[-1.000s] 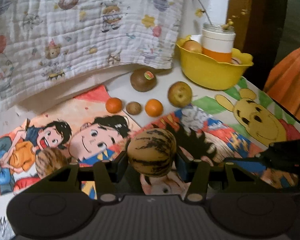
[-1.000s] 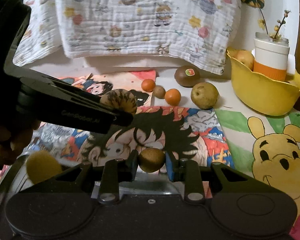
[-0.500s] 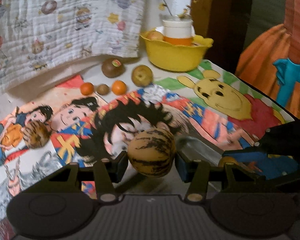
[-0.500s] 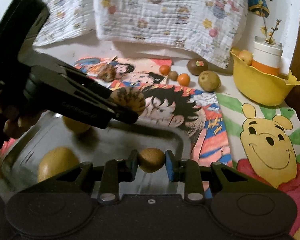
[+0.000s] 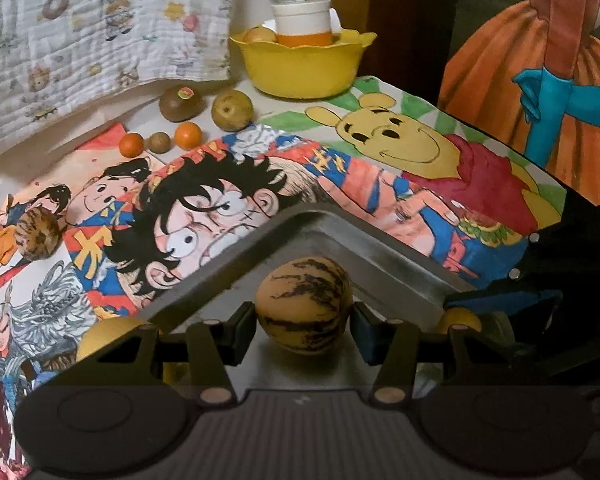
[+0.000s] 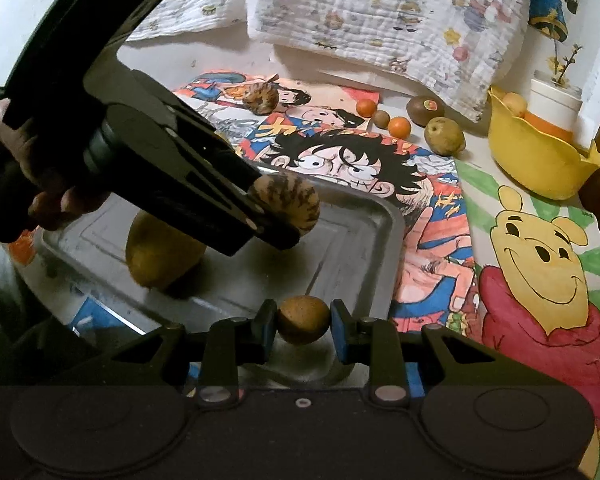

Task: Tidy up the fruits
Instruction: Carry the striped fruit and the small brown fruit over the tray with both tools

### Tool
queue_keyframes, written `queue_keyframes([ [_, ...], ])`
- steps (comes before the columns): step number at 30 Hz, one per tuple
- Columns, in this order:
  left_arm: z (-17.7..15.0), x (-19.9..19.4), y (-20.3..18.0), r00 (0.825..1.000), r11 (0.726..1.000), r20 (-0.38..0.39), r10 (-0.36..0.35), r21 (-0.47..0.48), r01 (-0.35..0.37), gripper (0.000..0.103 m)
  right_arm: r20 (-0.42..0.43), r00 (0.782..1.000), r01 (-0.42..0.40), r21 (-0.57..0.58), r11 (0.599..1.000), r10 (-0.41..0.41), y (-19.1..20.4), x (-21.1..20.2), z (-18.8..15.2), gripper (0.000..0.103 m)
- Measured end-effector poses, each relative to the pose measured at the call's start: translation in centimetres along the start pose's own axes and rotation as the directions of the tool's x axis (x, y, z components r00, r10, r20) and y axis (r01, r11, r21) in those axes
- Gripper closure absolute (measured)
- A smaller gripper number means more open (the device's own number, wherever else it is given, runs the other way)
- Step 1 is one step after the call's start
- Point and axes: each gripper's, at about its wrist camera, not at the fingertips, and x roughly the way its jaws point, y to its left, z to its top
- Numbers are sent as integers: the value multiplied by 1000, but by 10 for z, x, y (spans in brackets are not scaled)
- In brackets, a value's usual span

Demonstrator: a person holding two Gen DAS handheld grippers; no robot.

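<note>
No words or numbers can be read here. The brown fruit point(image 5: 181, 103) has a small sticker point(image 5: 186, 92). Its print is too tiny to read.

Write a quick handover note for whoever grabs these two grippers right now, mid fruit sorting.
Left gripper: shut on striped melon, over the metal tray.
Right gripper: shut on small brown fruit, above the tray's near edge.
Done: one large yellow fruit lies in the tray.
Left: release both; then collect the second striped melon, two oranges, small brown ball, kiwi and pear.
</note>
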Motion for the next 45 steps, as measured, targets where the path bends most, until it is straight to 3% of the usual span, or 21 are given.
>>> queue_keyframes([
  [23, -8, 1, -16, 1000, 999, -20, 0, 39, 1, 46, -25, 1000, -3, 4, 1000, 3, 0, 0, -8, 72],
  [31, -10, 2, -16, 1000, 999, -19, -3, 32, 3, 45, -30, 1000, 1, 12, 1000, -1, 0, -1, -8, 67],
  [36, -9, -4, -17, 1000, 1000, -2, -9, 20, 9, 36, -24, 1000, 0, 6, 1000, 0, 2, -5, -7, 58],
  [45, -12, -32, -17, 997, 1000, 75, -4, -12, 5, 14, -13, 1000, 0, 14, 1000, 1, 2, -17, -6, 33],
])
